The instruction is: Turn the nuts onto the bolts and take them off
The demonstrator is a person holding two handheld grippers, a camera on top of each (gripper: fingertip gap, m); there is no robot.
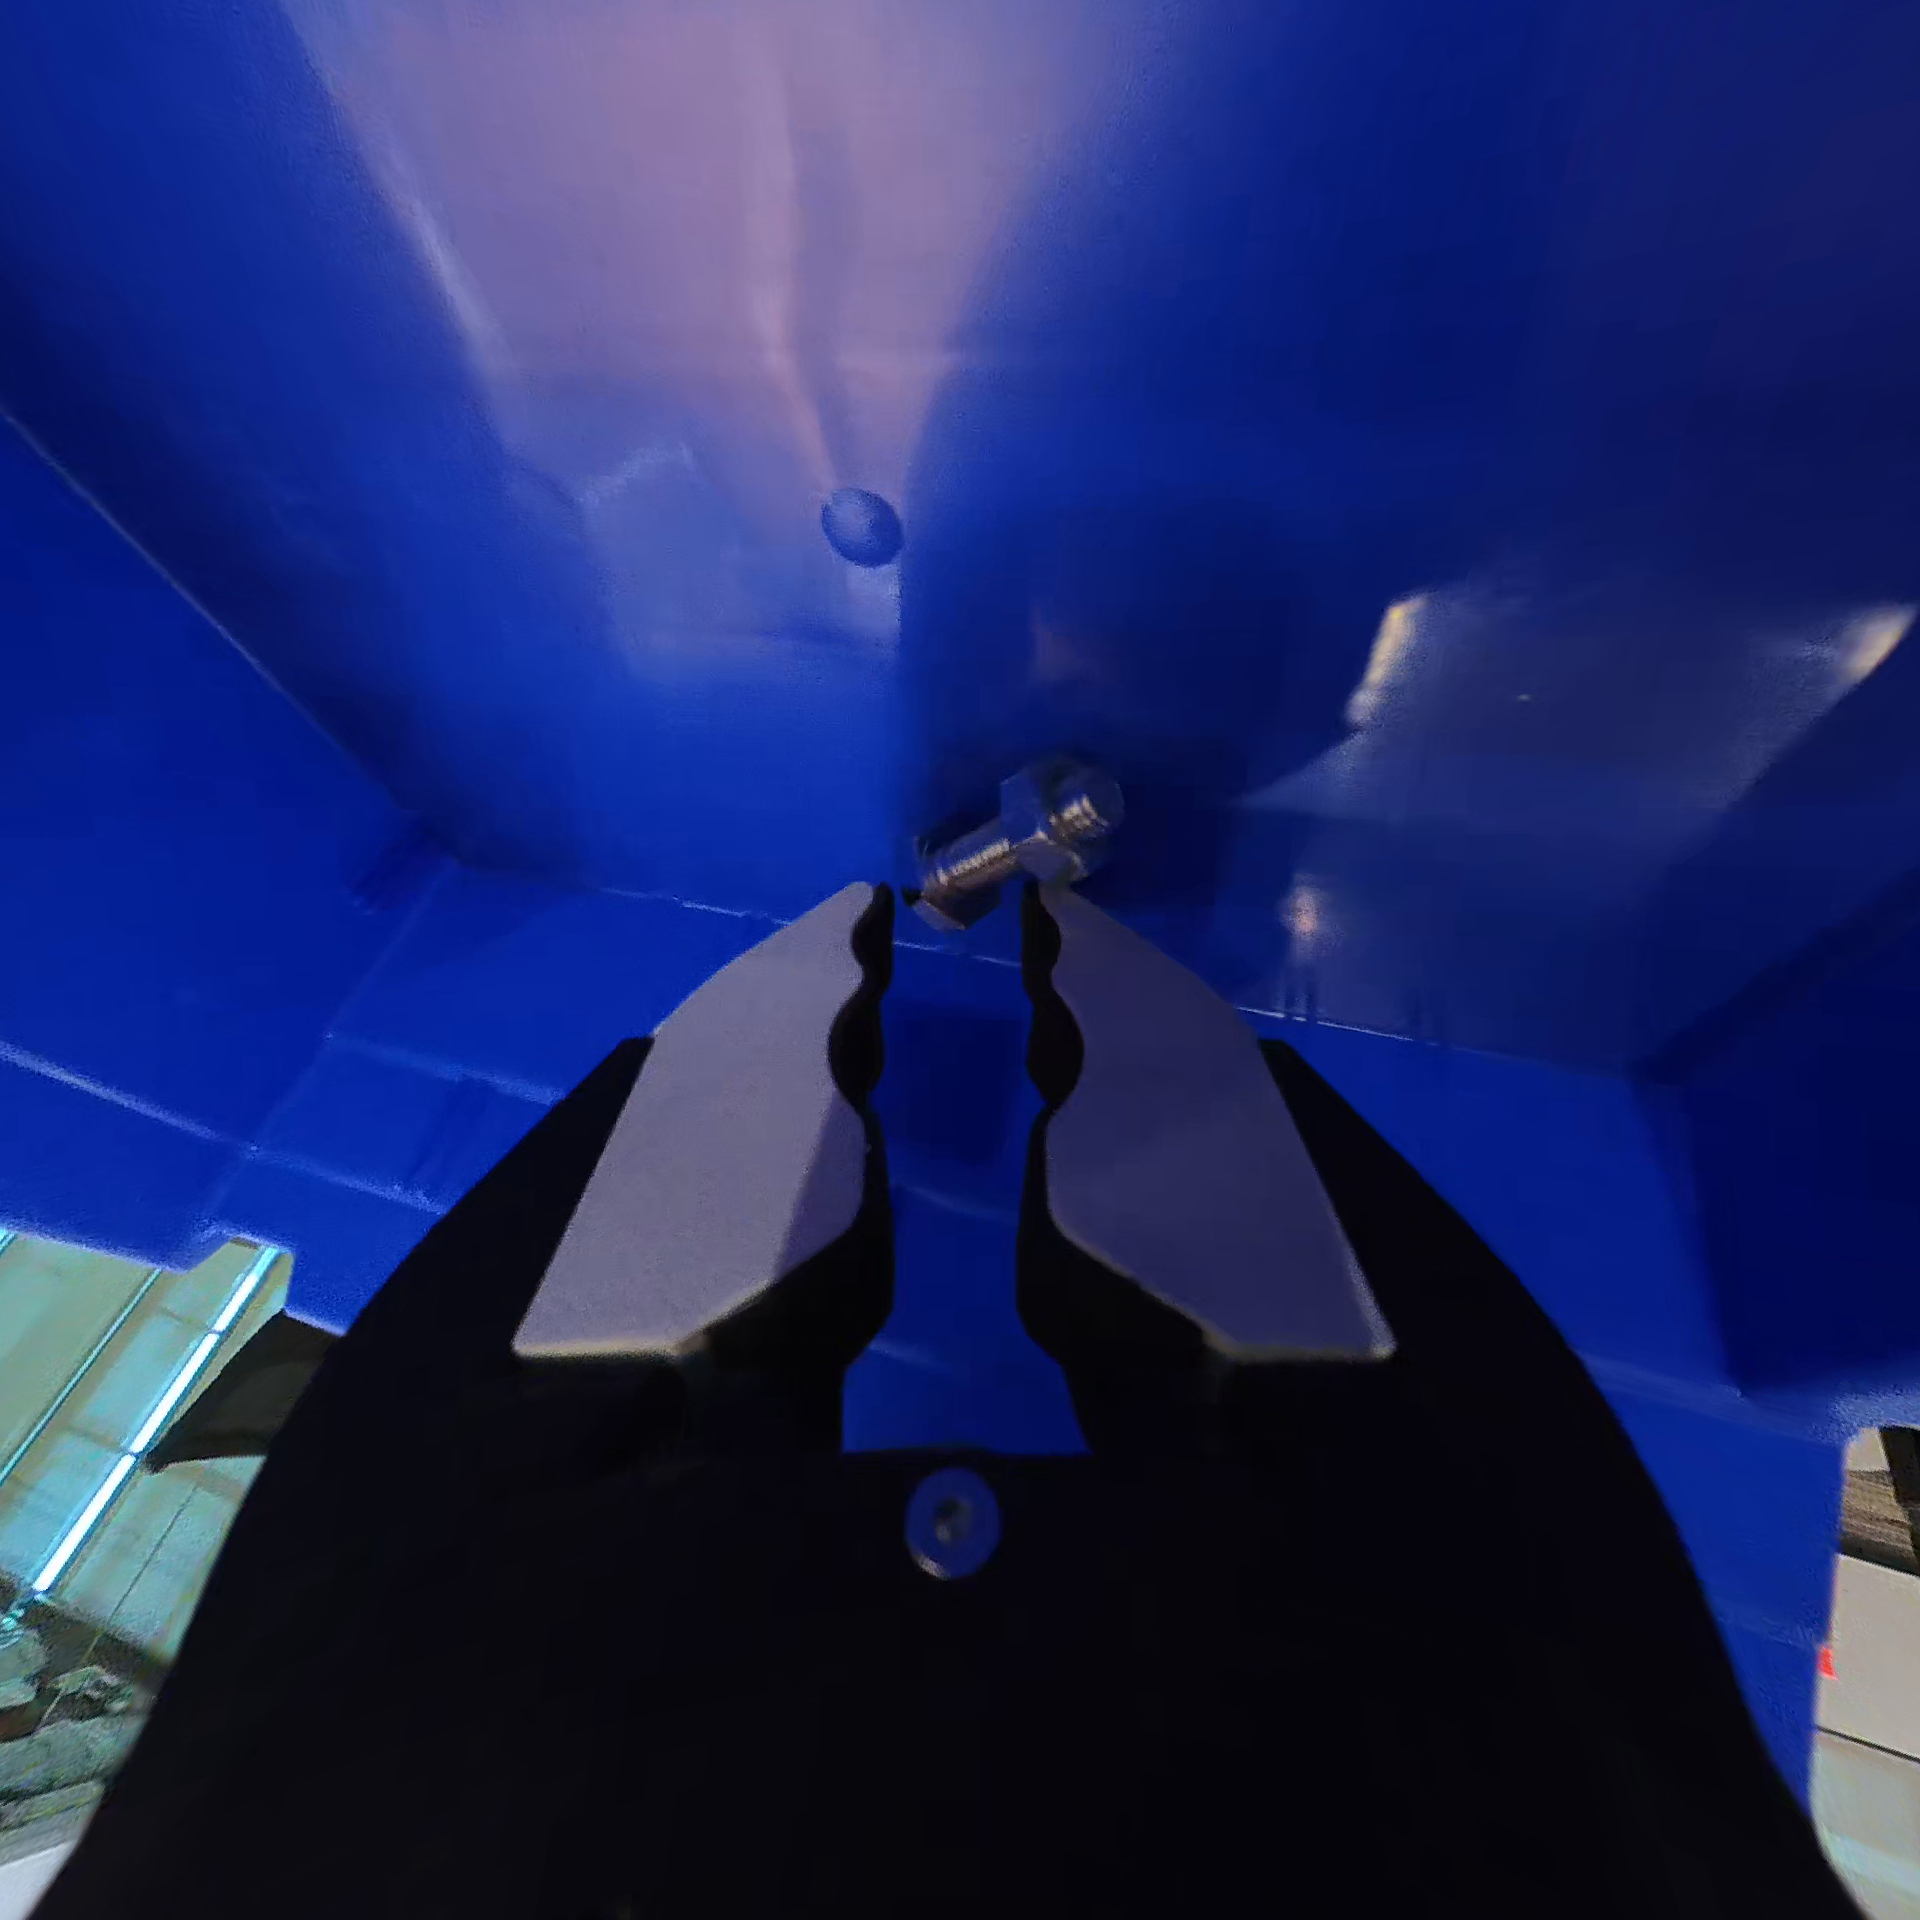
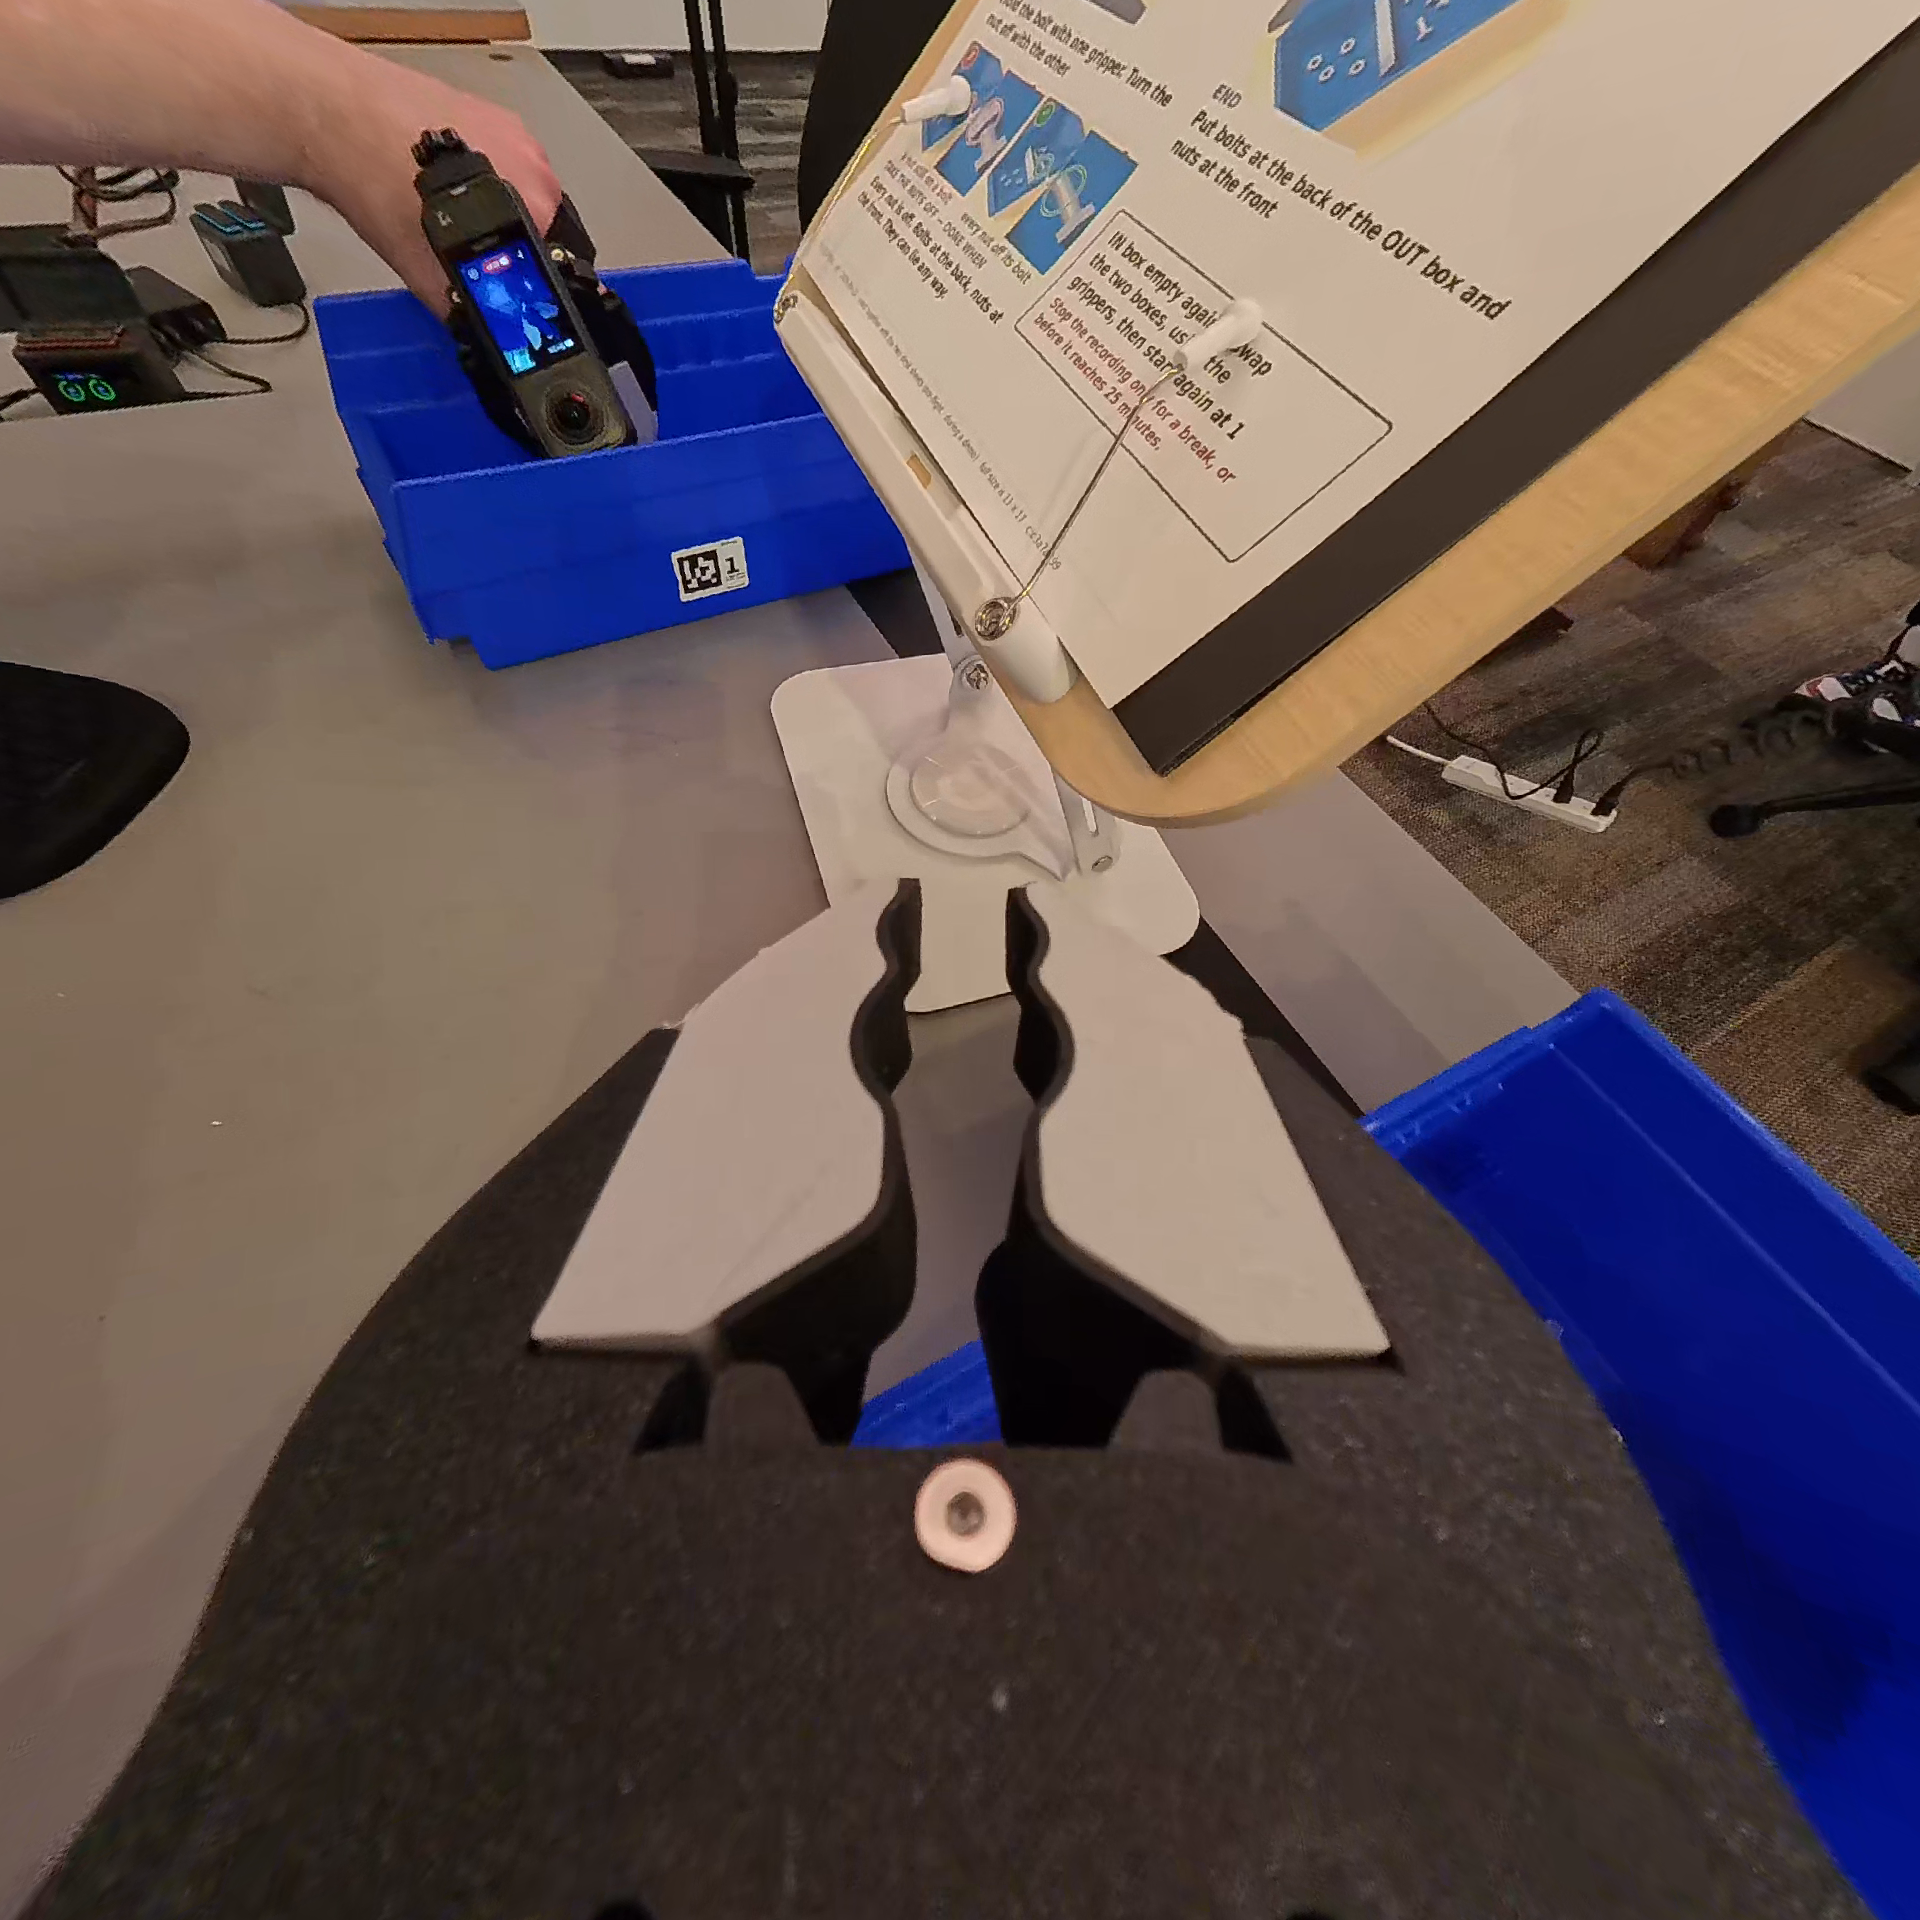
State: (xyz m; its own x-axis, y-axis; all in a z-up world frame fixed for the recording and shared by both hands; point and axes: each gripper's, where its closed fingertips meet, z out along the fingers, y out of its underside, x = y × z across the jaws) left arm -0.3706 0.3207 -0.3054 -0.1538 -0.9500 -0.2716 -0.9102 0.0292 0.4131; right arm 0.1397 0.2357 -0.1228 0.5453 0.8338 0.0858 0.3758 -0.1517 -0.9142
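Down in the bin: one steel bolt lies on its side on the blue floor of the far bin, close to an inner wall.
Nut: a hex nut sits threaded on the bolt's far end, thread poking through it.
Bolt head: nearest the camera, partly masked by the fingertips, so its outline is hard to read.
Left gripper: the left gripper is deep inside that bin, jaws parted and empty, tips just short of the bolt's head end, one to each side.
Contact: whether a tip already touches the metal, I cannot tell.
Step in hand: looks like the pick-up of the assembled pair, ahead of unscrewing.
How to do it well: my call is to close across the bare shank or head, not the nut, so the nut stays free for the other tool.
Watch for: a round shank on slick plastic may roll away; squeeze square, ease in slowly, use the wall as a stop.
Right gripper: the right gripper waits over the grey table, fingers apart, holding nothing.
Near bin: a second blue bin sits at its right.
Beyond: an instruction board tilts on a white stand.
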